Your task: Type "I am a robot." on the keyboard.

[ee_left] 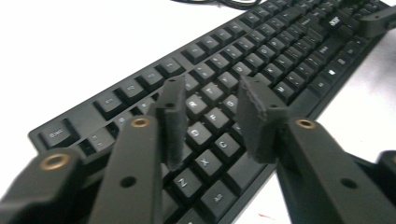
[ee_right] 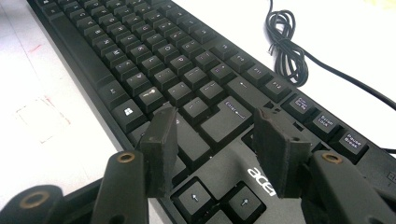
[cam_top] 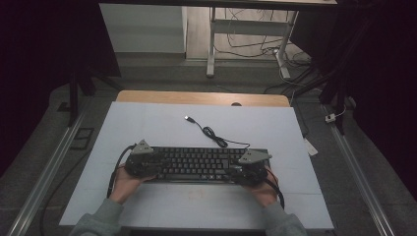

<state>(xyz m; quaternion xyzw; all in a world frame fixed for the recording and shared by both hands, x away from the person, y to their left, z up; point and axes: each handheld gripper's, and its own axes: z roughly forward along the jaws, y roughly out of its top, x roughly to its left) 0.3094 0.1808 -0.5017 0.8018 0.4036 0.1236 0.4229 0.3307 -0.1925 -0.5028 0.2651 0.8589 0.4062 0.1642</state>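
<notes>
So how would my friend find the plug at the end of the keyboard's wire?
Start at the pale mat covering the table, where a black keyboard lies near the person. Follow its thin black cable from the back edge, past the little bundled loops, toward the far side. The plug is the small tip lying alone on the bare mat, nothing touching it.

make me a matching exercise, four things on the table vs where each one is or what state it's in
Things:
1. black plastic keyboard
2. black coiled usb cable
3. left tool
4. right tool

Places or states:
A. open above the arrow keys
B. lying between both hands
C. open above the letter keys
D. on the white mat beyond the keyboard

Pairs: 1-B, 2-D, 3-C, 4-A
</notes>
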